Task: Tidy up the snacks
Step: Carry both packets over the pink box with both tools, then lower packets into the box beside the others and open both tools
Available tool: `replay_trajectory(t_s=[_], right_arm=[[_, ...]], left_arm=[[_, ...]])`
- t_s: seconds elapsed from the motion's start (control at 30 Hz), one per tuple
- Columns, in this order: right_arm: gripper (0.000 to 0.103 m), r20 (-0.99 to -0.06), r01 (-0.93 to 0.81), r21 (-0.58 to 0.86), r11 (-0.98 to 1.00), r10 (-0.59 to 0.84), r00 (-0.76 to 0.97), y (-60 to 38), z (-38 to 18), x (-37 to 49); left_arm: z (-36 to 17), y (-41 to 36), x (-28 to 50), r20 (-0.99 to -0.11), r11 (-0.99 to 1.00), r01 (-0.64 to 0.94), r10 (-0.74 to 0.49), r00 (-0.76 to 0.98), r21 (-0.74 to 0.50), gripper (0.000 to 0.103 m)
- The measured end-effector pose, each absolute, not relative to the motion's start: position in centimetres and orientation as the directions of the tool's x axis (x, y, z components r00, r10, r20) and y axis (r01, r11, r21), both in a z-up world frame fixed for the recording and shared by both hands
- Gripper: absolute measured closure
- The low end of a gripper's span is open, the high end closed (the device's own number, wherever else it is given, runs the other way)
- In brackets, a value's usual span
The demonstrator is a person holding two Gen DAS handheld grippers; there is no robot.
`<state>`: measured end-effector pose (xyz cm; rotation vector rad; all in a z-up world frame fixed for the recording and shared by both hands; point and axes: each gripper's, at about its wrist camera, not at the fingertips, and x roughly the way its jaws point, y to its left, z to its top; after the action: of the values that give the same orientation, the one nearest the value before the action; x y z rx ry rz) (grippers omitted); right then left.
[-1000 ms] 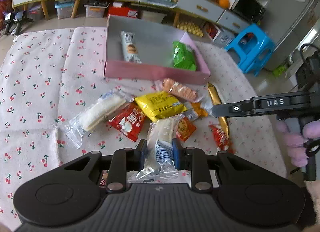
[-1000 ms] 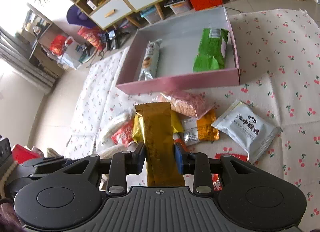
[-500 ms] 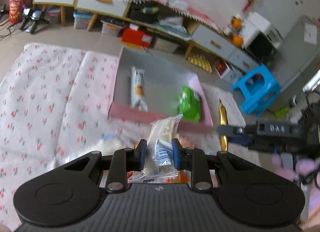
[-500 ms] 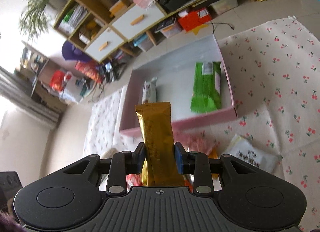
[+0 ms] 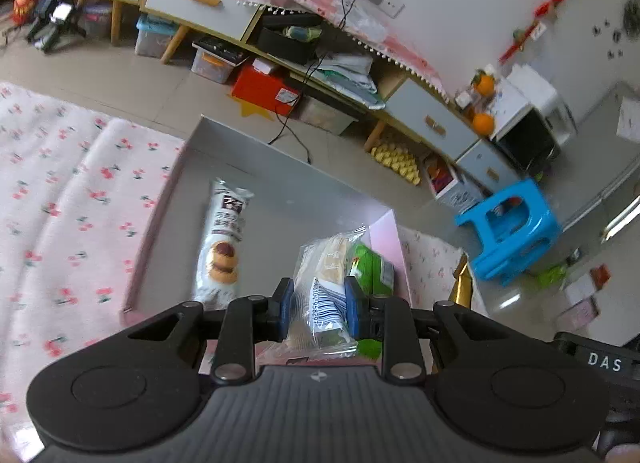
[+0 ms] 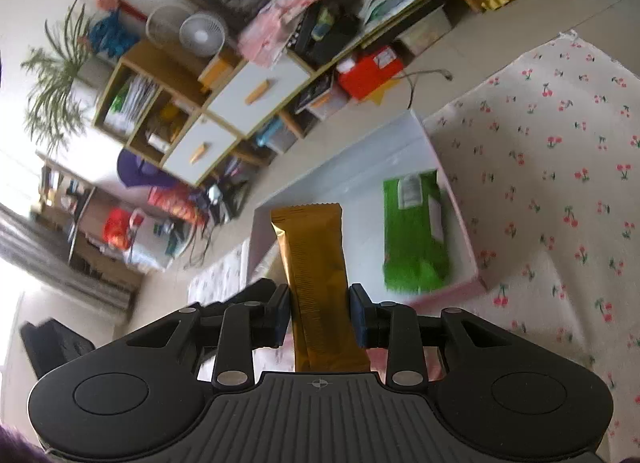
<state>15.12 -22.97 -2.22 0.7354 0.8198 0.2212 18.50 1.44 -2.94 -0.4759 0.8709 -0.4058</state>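
Two light, crinkly packs are pinched mid-body: a clear-wrapped wafer pack (image 5: 326, 295) by the left tool (image 5: 319, 305), a gold foil bar (image 6: 318, 279) by the right tool (image 6: 319, 313). Both hang over the pink-walled box (image 5: 394, 243), green packet (image 6: 414, 235) at 2 o'clock. Probably slippery, crushable.

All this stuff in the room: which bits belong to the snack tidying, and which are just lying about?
Part of the job:
- shallow pink box
- clear-wrapped biscuit pack in the left gripper
- gold foil bar in the right gripper
- green packet and white cookie packet, in the box

Just lying about:
- blue plastic stool
- red box
- white desk fan
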Motion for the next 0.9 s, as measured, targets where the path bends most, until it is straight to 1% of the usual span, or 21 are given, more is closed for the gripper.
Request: replay_trajectory(t_s=[0.13, 0.3, 0.5, 0.77, 0.87, 0.9], right_arm=[[0.073, -0.578, 0.118, 0.669, 0.734, 0.413, 0.704, -23.3, -2.9, 17.3], [0.073, -0.580, 0.138, 0.680, 0.720, 0.412, 0.703, -23.4, -4.5, 19.4], [0.073, -0.599, 0.135, 0.662, 0.737, 0.413, 0.686, -22.7, -6.0, 21.0], [0.072, -0.615, 0.143, 0.642, 0.753, 0.394, 0.684, -23.0, -6.5, 21.0], [0.069, -0.616, 0.150, 0.642, 0.752, 0.389, 0.685, -23.3, -6.5, 20.9], [0.069, -0.614, 0.154, 0.644, 0.749, 0.386, 0.689, -23.4, -6.5, 20.9]], left_arm=[[-4.1, 2.0, 19.5, -0.614, 0.796, 0.097, -0.531, 0.584, -0.597, 0.079], [-4.8, 2.4, 20.2, -0.596, 0.781, 0.070, -0.527, 0.606, -0.620, 0.079], [-5.1, 1.7, 20.3, -0.616, 0.818, 0.070, -0.484, 0.621, -0.571, 0.079], [-5.2, 1.2, 20.0, -0.641, 0.854, 0.106, -0.459, 0.615, -0.510, 0.079], [-4.9, 1.1, 20.1, -0.643, 0.858, 0.120, -0.460, 0.613, -0.499, 0.076], [-4.8, 1.0, 20.2, -0.643, 0.860, 0.122, -0.457, 0.614, -0.495, 0.074]])
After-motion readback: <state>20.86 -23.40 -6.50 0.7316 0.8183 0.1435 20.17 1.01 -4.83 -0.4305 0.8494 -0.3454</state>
